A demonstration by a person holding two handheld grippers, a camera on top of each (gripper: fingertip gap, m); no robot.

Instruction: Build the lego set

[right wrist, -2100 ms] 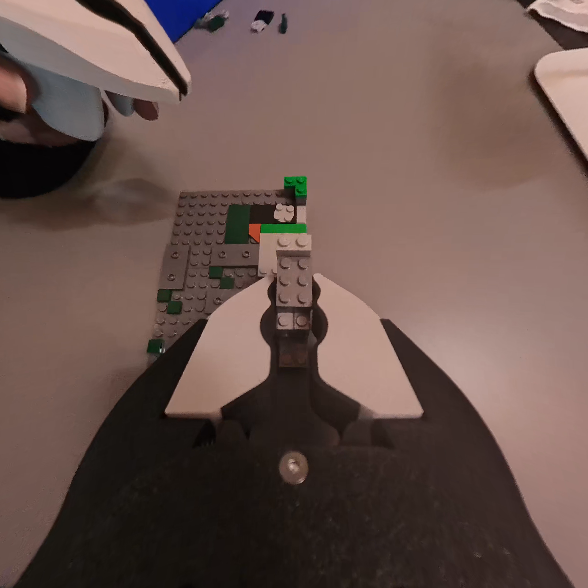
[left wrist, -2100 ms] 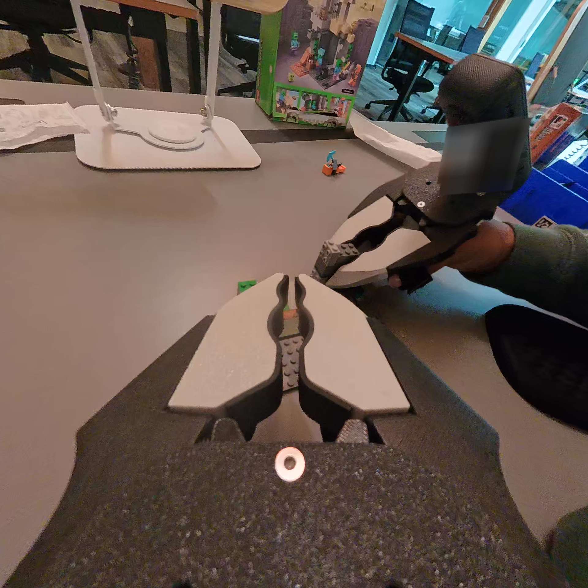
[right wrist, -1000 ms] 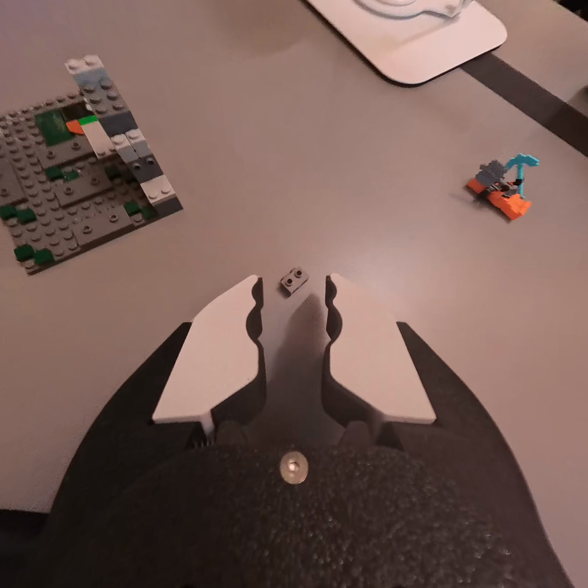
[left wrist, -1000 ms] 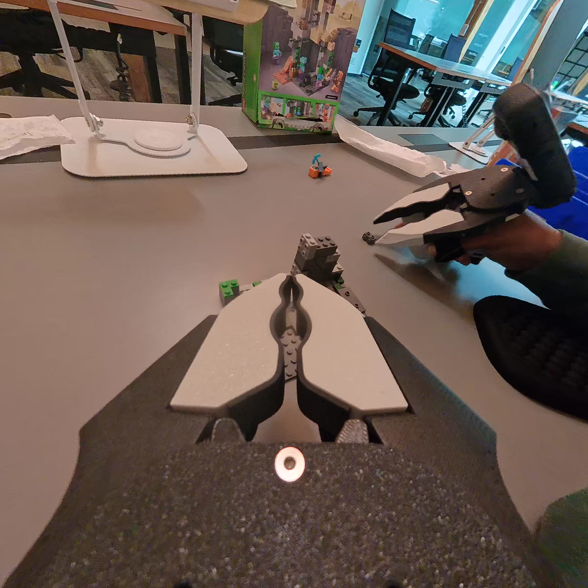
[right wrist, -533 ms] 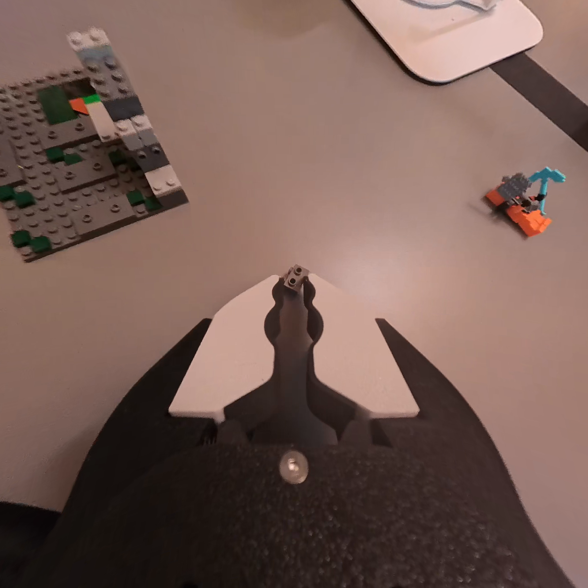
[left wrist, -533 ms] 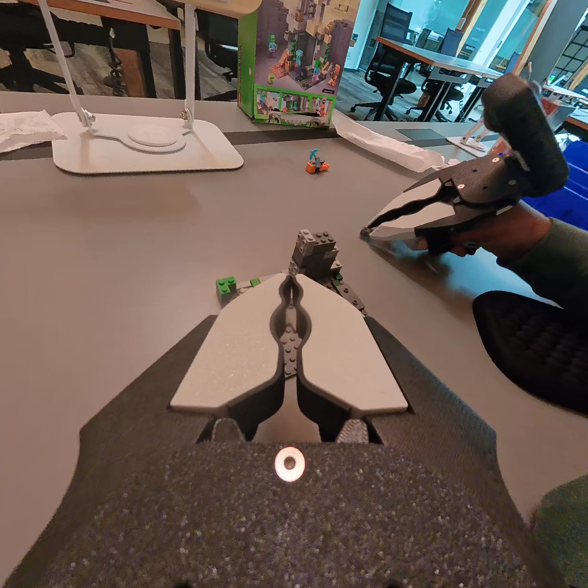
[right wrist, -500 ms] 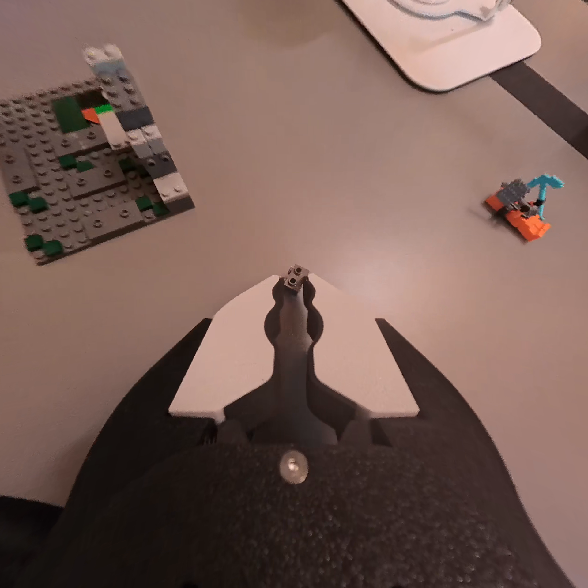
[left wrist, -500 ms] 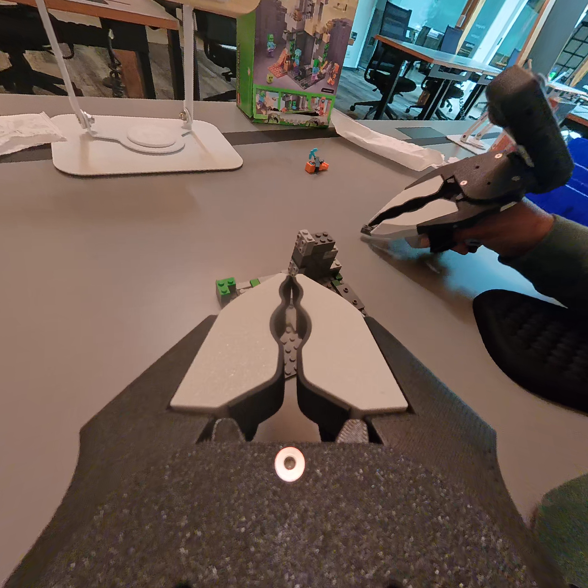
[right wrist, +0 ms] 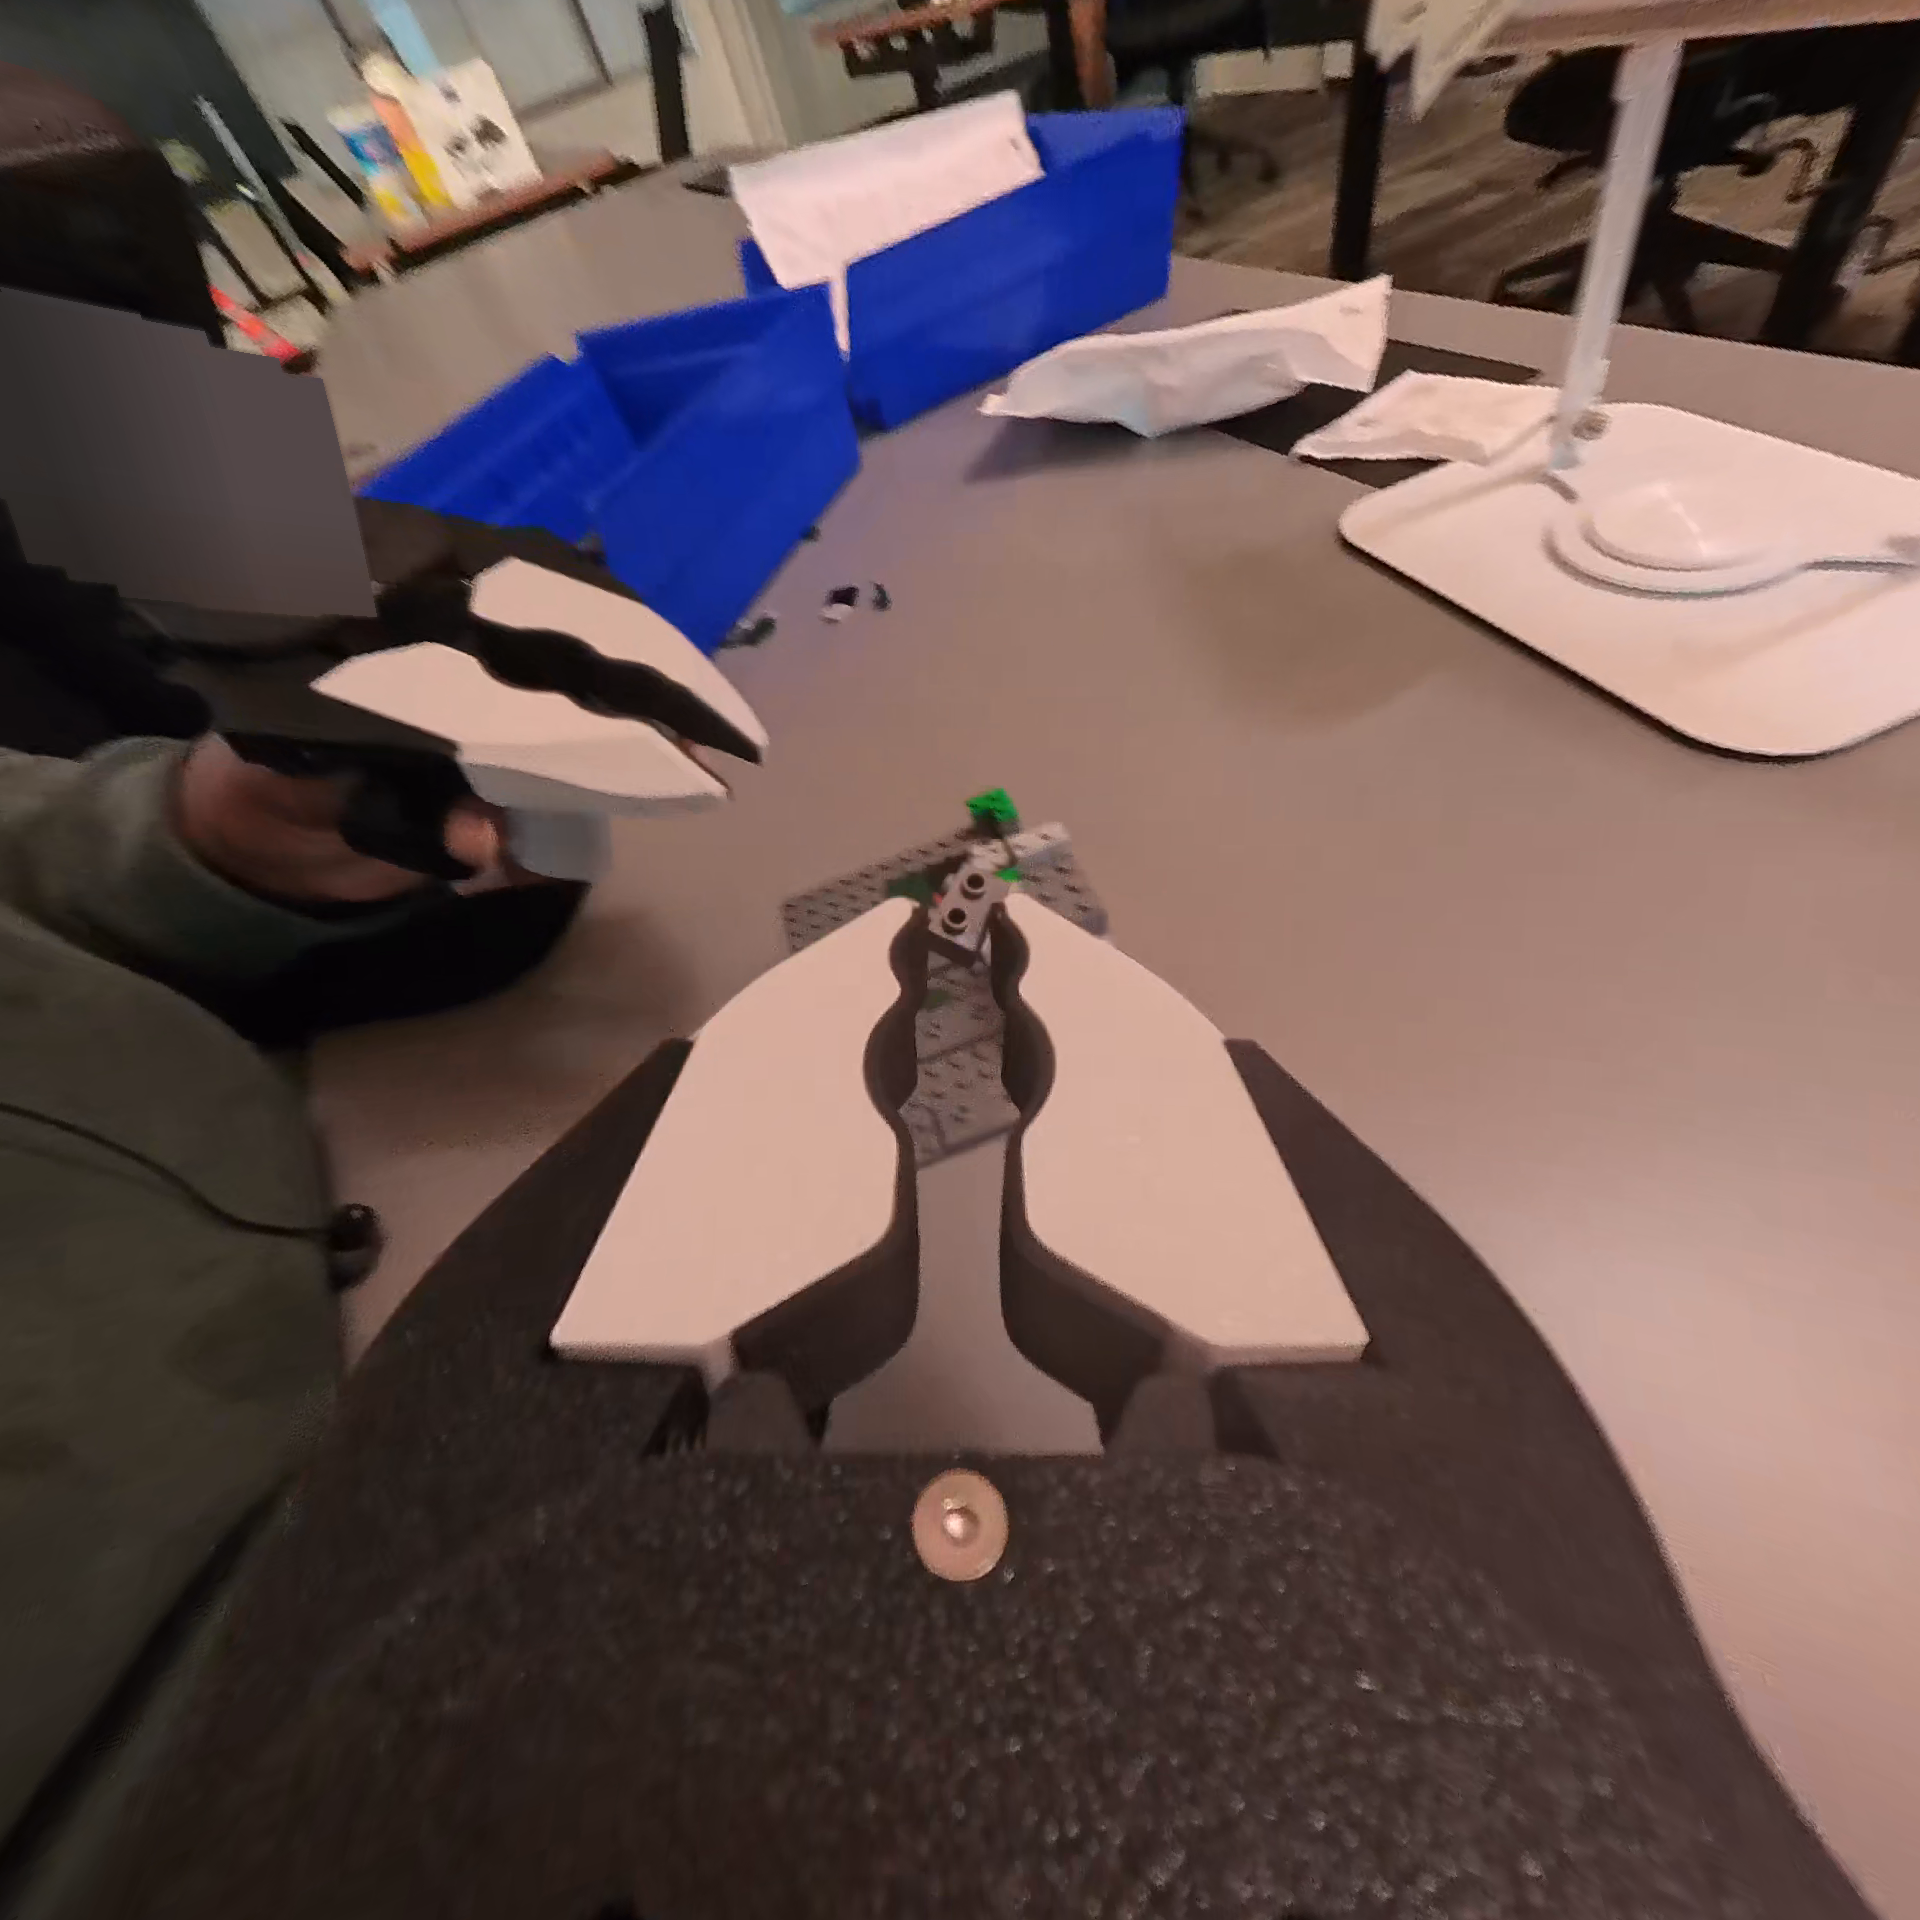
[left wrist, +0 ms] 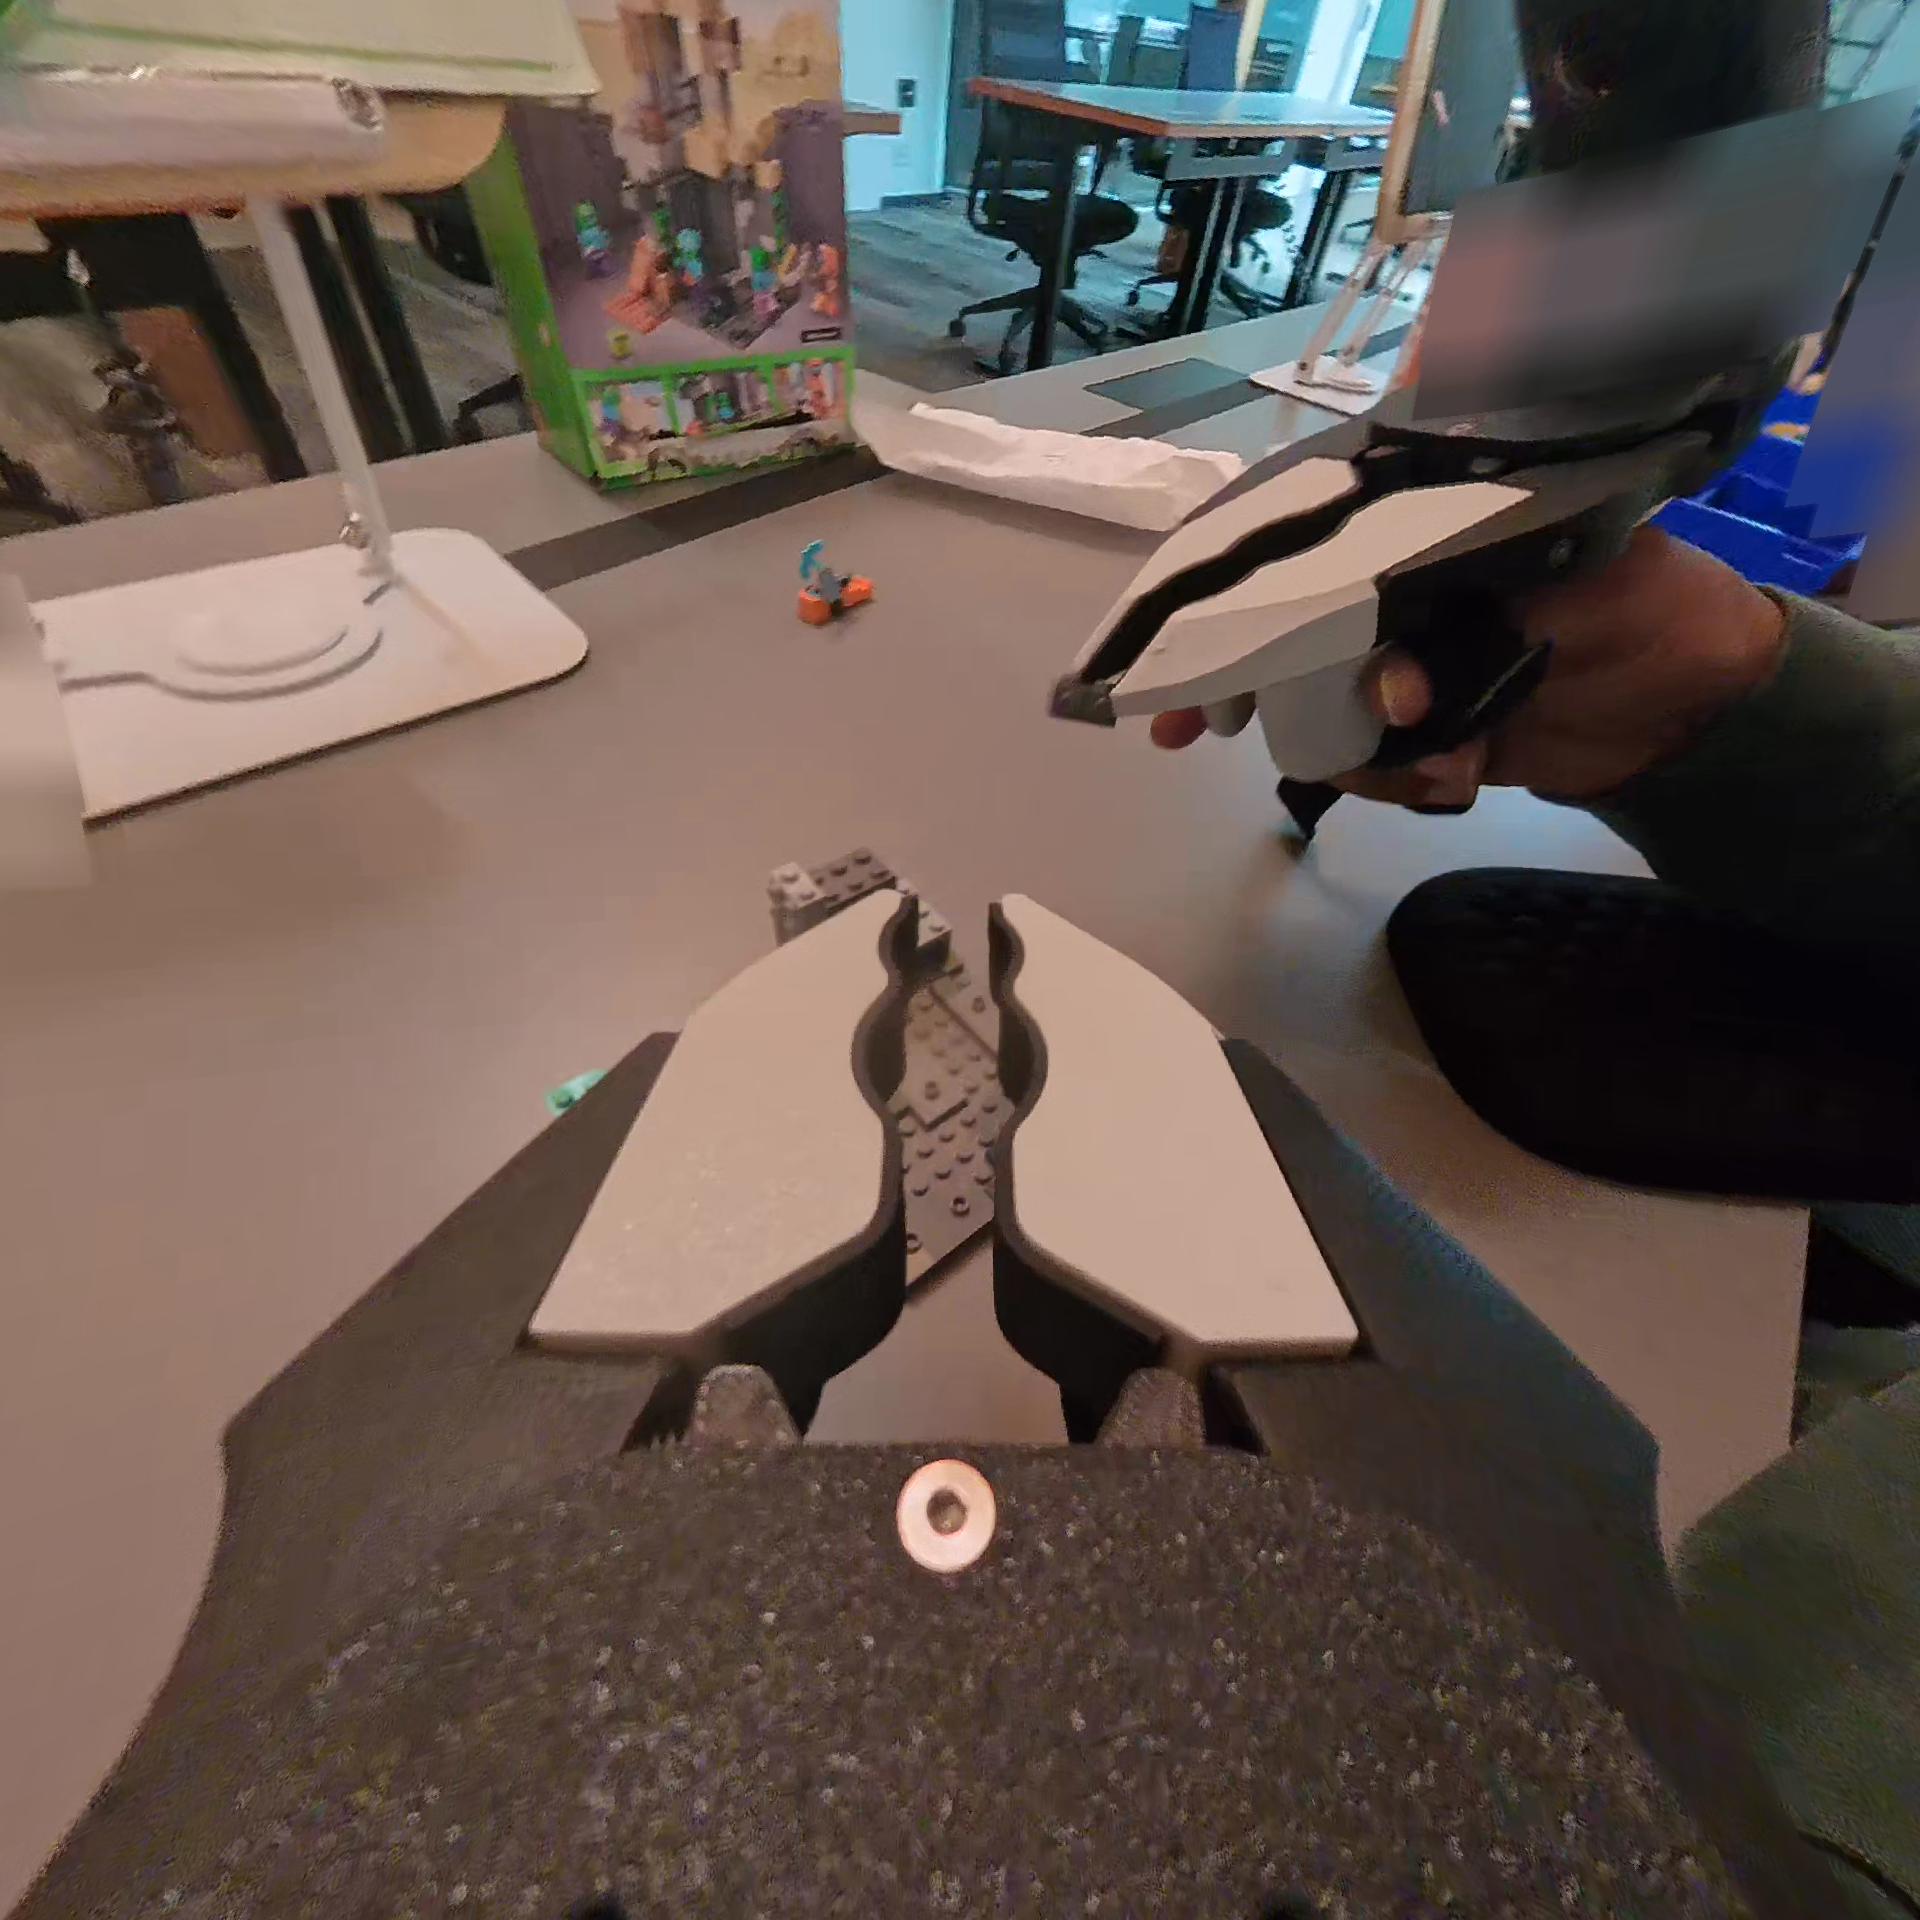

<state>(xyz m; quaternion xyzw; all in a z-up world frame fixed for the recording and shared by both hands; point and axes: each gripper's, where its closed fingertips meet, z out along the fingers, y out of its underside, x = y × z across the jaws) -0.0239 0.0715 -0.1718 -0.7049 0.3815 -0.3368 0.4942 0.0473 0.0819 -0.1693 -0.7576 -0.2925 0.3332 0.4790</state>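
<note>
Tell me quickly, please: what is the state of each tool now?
Left tool: slightly open, holding nothing, above the grey baseplate.
Right tool: closed on a small grey brick.

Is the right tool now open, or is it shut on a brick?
Shut on a brick. The right tool pinches a small grey brick between its tips, above the grey baseplate.

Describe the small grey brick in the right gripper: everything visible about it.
The small grey brick is a tiny light grey plastic piece showing two dark round holes on the face toward the camera. It sits pinched at the very tips of the right gripper, tilted slightly, held in the air in front of the grey baseplate. From the left wrist view it shows only as a dark nub at the fingertips. Only the fingers appear to touch it.
</note>
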